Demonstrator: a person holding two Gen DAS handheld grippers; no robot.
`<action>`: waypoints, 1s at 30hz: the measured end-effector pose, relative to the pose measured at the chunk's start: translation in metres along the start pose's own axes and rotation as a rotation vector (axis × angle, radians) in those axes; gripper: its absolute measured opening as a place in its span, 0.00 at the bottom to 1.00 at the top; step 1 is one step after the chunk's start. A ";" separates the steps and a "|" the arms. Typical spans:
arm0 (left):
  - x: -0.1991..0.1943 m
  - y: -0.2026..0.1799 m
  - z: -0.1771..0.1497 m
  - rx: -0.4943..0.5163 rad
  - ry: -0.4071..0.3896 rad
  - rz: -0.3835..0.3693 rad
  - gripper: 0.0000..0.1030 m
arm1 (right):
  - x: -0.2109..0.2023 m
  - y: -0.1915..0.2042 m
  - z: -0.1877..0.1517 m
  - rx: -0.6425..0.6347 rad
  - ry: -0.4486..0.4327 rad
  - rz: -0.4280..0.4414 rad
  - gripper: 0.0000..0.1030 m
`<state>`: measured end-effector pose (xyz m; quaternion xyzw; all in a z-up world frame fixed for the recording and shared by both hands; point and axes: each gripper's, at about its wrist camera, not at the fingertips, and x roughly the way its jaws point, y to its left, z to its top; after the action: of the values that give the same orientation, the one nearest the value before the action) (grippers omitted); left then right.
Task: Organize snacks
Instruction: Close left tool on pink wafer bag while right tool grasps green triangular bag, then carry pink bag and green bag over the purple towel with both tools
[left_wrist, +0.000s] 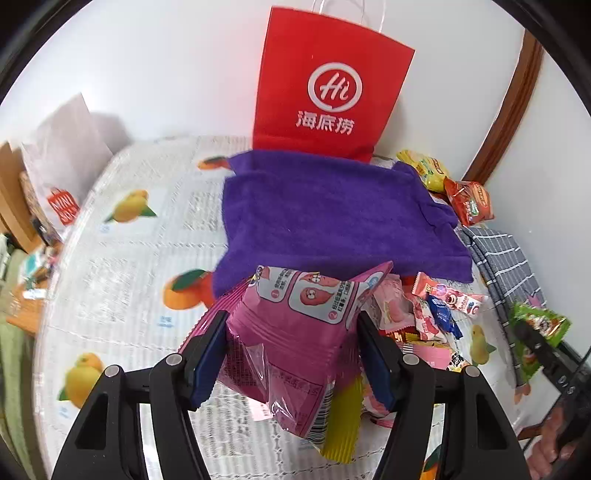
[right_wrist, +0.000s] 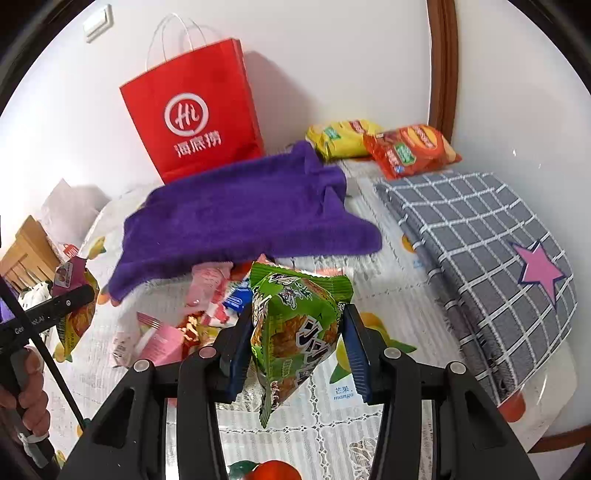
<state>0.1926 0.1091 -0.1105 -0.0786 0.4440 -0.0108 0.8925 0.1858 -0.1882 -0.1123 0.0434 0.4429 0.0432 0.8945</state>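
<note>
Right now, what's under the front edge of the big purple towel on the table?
Small pink, red and blue snack wrappers poke out from beneath the purple towel. Whatever lies further under it is covered and cannot be seen.

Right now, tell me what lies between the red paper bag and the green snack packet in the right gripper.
The purple towel, then a heap of small pink and blue snack packets on the table, before the green snack packet; the right wrist view shows it, red paper bag behind.

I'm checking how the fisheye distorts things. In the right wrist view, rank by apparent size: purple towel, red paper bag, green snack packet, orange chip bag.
1. purple towel
2. red paper bag
3. green snack packet, enlarged by nearness
4. orange chip bag
</note>
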 end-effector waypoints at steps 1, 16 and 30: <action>-0.004 -0.002 0.001 0.008 -0.009 0.009 0.63 | -0.004 0.000 0.001 -0.001 -0.008 -0.002 0.44; -0.047 -0.034 0.023 0.090 -0.120 0.028 0.63 | -0.025 0.004 0.032 -0.010 -0.057 0.058 0.44; -0.039 -0.037 0.055 0.062 -0.149 0.033 0.63 | -0.004 0.013 0.089 -0.035 -0.062 0.071 0.44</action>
<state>0.2140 0.0827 -0.0415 -0.0443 0.3768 -0.0041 0.9252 0.2536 -0.1794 -0.0539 0.0449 0.4123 0.0813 0.9063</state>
